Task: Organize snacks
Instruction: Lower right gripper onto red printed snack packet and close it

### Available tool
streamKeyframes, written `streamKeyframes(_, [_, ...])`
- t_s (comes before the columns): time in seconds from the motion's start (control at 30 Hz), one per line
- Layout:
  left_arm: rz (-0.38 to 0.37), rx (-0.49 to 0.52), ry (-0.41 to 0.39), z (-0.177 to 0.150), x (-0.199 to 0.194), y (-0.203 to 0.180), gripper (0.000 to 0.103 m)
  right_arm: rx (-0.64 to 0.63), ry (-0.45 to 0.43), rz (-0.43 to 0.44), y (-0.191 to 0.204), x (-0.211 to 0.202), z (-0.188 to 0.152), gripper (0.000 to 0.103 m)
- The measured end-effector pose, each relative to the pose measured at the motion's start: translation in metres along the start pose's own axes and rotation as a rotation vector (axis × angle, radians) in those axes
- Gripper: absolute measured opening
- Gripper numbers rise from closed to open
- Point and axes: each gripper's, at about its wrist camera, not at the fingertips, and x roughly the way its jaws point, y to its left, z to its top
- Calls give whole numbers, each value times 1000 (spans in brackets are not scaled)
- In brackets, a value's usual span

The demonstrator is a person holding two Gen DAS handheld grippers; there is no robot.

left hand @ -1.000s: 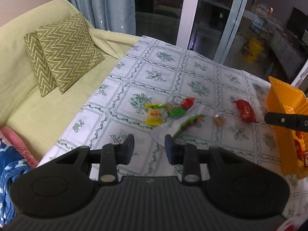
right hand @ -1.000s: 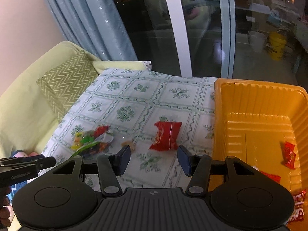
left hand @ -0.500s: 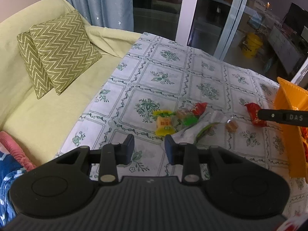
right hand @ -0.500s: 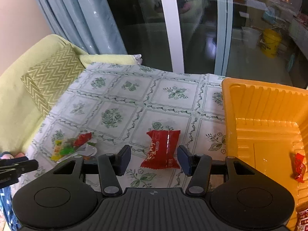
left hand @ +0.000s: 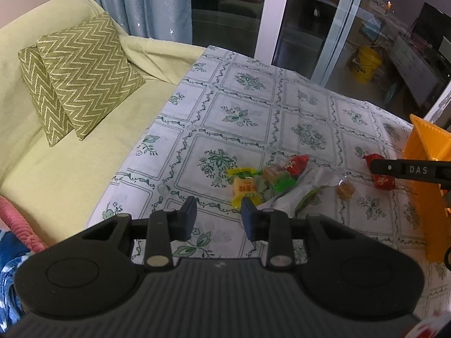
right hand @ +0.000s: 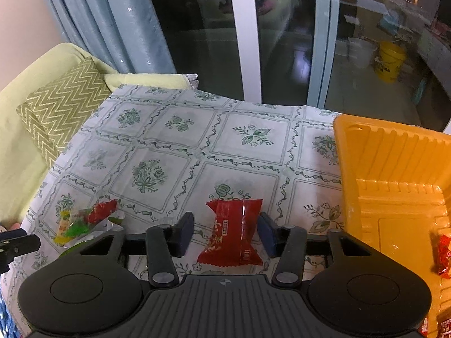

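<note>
**2 open grippers, 1 red packet framed between the right fingers**

1 red snack packet [right hand: 229,232] lies flat on the floral tablecloth [right hand: 174,152], its long axis running from the camera toward the far window, crimped ends flaring at the near and far tips. A pale seam runs lengthwise down its face, beside printed lettering too small to read. The right gripper [right hand: 227,229] stands spread around it, a finger on each side; whether the right pad touches the wrapper cannot be told, and a clear gap shows on the left.

Just right of the packet sits the orange tray [right hand: 394,169], its ribbed near wall close to the right finger. A small red wrapped sweet [right hand: 444,256] lies inside the tray. Beyond the packet the cloth runs bare up to the table's far edge by the glass door.

Well left of the packet lies a cluster of snacks: a yellow wrapped candy [left hand: 243,188], a green candy [left hand: 283,183], a red candy [left hand: 296,163], a clear wrapper [left hand: 301,191] and a small brown sweet [left hand: 344,189]. The left gripper [left hand: 218,218] hovers near that cluster with its fingers apart and nothing between them; the yellow candy lies just beyond its right fingertip. Further left of the cluster, past the table's edge, stands a sofa with 2 zigzag cushions [left hand: 81,81].
</note>
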Motion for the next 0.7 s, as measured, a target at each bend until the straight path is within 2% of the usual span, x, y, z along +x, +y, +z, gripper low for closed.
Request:
streamKeyframes(0.1, [-3,0,0,1,1,0,31,-22,2,-22,3,3,0,43])
streamKeyframes(0.2, [-7,3,2,2,2,-1,31,-55,7,-39,6,6,0,29])
streamKeyframes(0.37, [-16,13,0,3,4,-2,31,-87,-6,-33,7,4,-3,26])
streamKeyframes(0.7, [-57,45,-3,9,14,-12,31,-27,-40,16,2,-18,0,26])
